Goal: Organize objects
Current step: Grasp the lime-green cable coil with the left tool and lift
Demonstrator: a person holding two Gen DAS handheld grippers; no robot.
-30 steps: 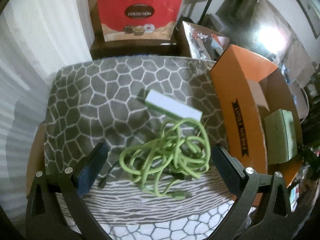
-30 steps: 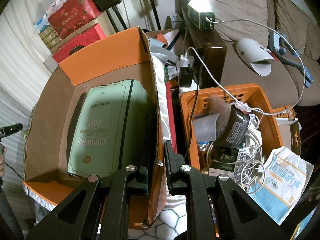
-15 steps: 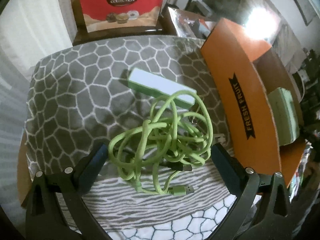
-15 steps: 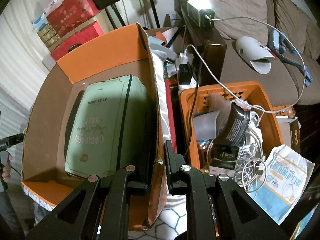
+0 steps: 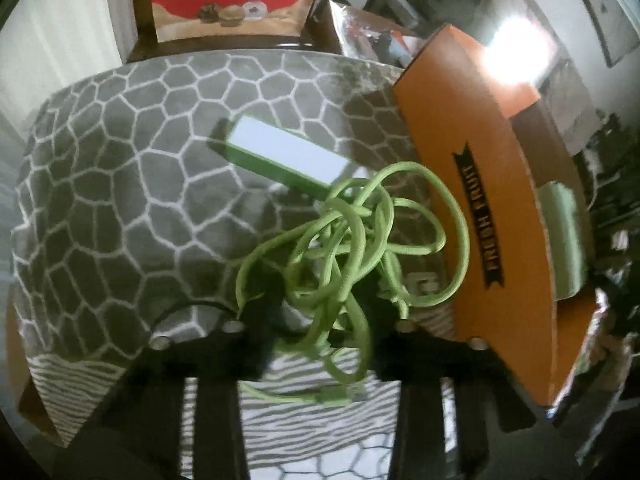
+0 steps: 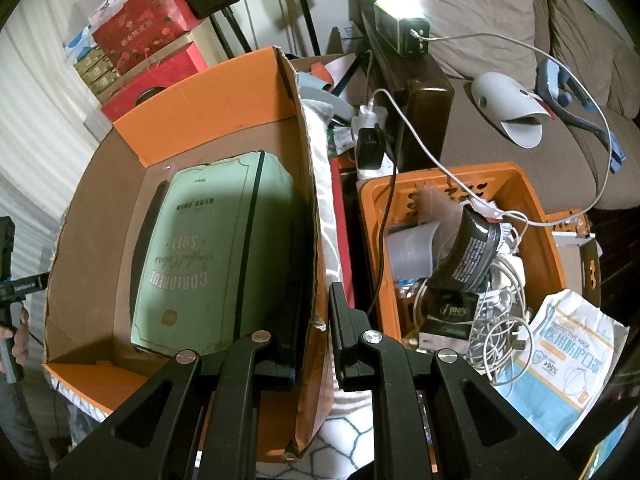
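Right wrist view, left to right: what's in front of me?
Cardboard box holding a green pack → orange crate of cables → mask packet.

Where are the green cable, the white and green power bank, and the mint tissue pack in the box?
green cable (image 5: 352,236): left wrist view, middle of the tangled loops.
power bank (image 5: 286,148): left wrist view, its white top face.
tissue pack (image 6: 212,252): right wrist view, its printed front, inside the orange box.
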